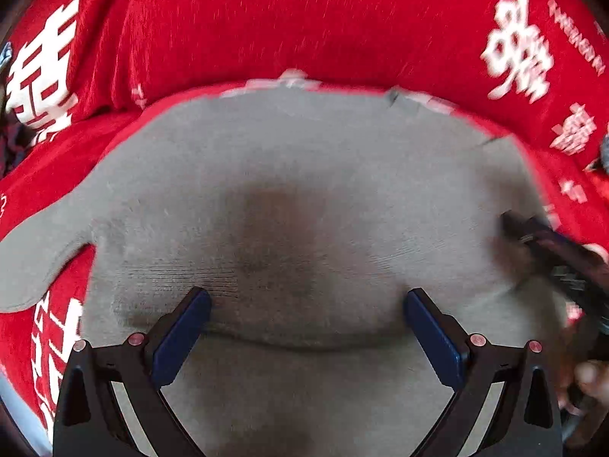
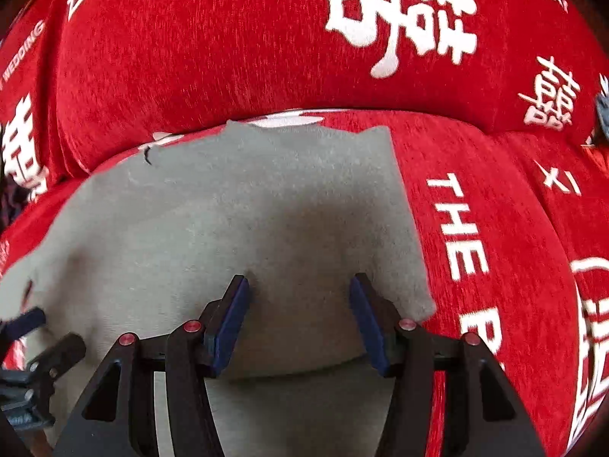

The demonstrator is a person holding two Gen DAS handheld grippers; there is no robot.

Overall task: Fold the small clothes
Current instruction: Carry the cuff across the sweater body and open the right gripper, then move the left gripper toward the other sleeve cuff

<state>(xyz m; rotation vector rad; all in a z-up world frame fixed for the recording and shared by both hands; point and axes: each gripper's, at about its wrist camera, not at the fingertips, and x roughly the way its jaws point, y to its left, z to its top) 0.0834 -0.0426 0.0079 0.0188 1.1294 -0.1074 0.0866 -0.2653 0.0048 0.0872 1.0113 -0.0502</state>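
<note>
Left gripper (image 1: 306, 306) and right gripper (image 2: 298, 297) fingers are standing wide over the grey knitted garment (image 1: 297, 198) lying on red printed fabric (image 1: 266, 19).

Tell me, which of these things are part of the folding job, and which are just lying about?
Part of the job:
- grey garment, spread flat with one fold across it
- left gripper, open above the garment
- right gripper, open above the garment

Just there:
- red cover with white lettering, the surface under the garment
- small grey-blue thing at the edge, too blurred to name
</note>
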